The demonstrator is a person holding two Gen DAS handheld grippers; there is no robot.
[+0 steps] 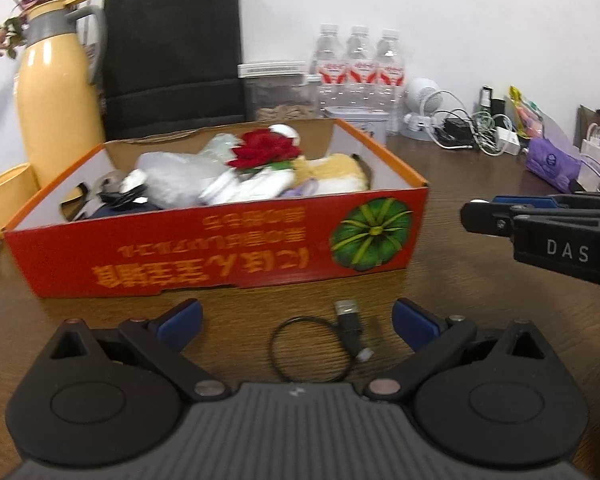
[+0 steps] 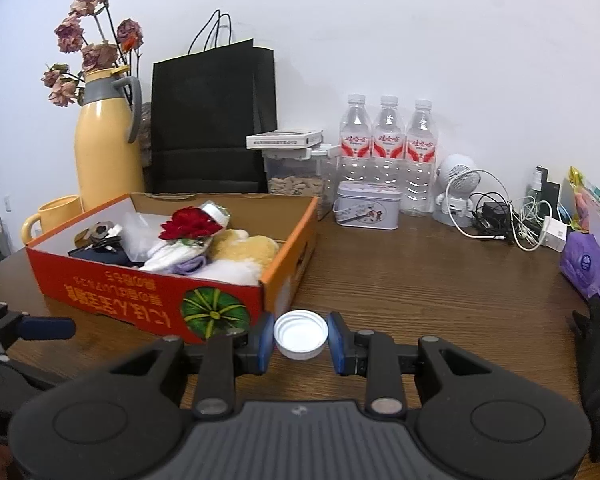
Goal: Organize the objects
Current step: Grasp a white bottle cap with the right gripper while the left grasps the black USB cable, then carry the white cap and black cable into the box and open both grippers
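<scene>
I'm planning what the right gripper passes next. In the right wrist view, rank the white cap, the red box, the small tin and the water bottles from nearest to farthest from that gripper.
1. White cap: between the right gripper pads, gripped.
2. Red box: just ahead, to the left.
3. Small tin: farther back, slightly right.
4. Water bottles: behind the tin, by the wall.

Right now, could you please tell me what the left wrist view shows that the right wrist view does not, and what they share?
Only the left wrist view shows the short black looped cable on the table, lying between the open left gripper's fingers. Only the right wrist view shows the white plastic bottle cap clamped in the right gripper, and the small decorated tin in full. Both show the red cardboard box, yellow thermos jug and three clear water bottles.
</scene>
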